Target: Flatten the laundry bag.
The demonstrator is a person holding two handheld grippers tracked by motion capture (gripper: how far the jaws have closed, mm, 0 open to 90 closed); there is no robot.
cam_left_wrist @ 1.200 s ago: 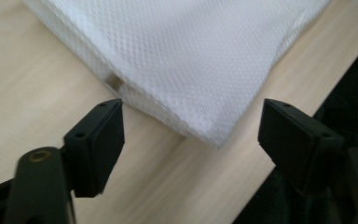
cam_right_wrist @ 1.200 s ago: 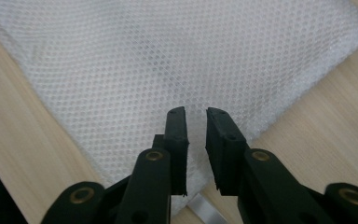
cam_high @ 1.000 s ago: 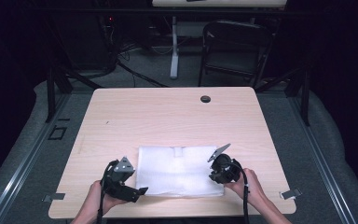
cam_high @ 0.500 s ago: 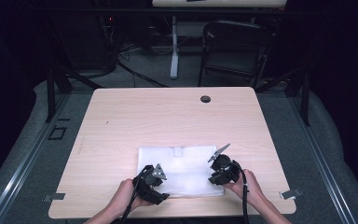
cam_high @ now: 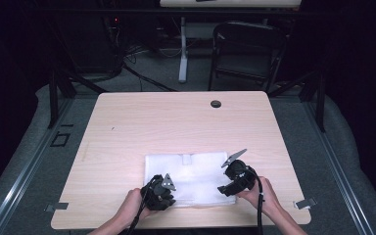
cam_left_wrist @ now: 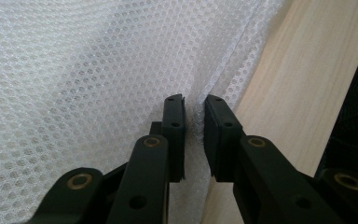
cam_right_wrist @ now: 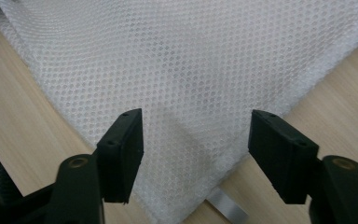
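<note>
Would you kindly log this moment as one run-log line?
left gripper: just closed, pinching white mesh cloth edge | right gripper: just opened over cloth corner, no grip | cloth: flat on table

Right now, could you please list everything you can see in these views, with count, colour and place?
Mesh cloth: one, white, folded flat at the table's near edge.
Table: one, light wood, centre.
Cable hole: one, black, table's far side.
Chair: one, dark, behind the table.
Left gripper: one, black, jaws just closed, pinching the cloth's edge.
Right gripper: one, black, jaws just opened, astride the cloth's corner.
Hands: two, at the near edge.
</note>
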